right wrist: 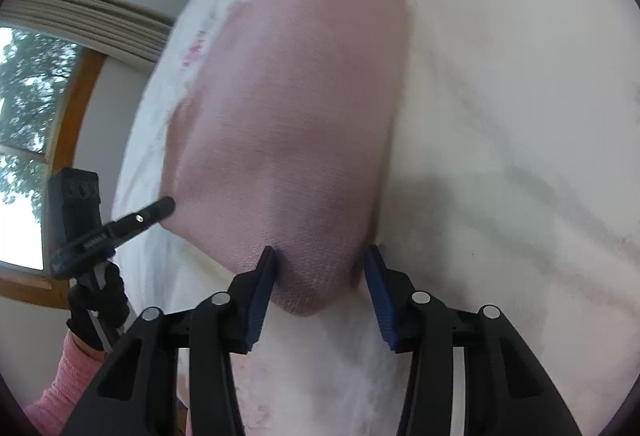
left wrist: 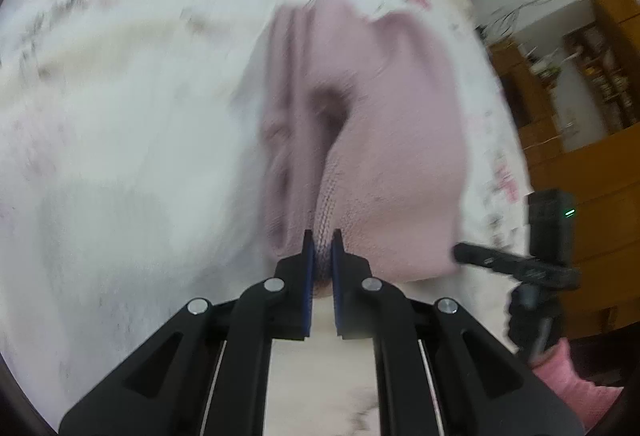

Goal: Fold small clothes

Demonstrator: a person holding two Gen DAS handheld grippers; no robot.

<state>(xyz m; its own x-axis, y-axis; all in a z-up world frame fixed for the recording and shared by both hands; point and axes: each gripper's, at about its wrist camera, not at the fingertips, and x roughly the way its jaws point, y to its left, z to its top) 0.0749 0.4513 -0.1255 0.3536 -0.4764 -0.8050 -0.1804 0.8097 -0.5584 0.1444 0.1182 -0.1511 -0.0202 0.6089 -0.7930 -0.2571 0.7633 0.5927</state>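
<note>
The left tool (left wrist: 321, 236) has its two blue-padded fingers drawn almost together, pinching a bunched edge of the dusty-pink knitted garment (left wrist: 384, 139). From that pinch the knit runs away from the camera, gathered into several long vertical folds on its left side and spreading smoother and wider to the right. The garment lies on a white bed cover with a faded pink and grey floral print (left wrist: 120, 107), and much of this view is smeared by motion blur.

In the right wrist view the same pink knit (right wrist: 296, 107) shows as a broad, fairly smooth panel stretching up the middle of the bed cover (right wrist: 500, 115). The right tool (right wrist: 320, 252) stands with its blue pads well apart; the near rounded end of the garment sits between them. The left pad touches the cloth, while the right pad sits just beside its edge, so nothing is clamped.

At the left edge of this view the other tool reaches the garment's side, held by a black-gloved hand (right wrist: 98, 312) with a pink ribbed sleeve (right wrist: 60, 388) below it. A wood-framed window (right wrist: 36, 139) shows behind.
</note>
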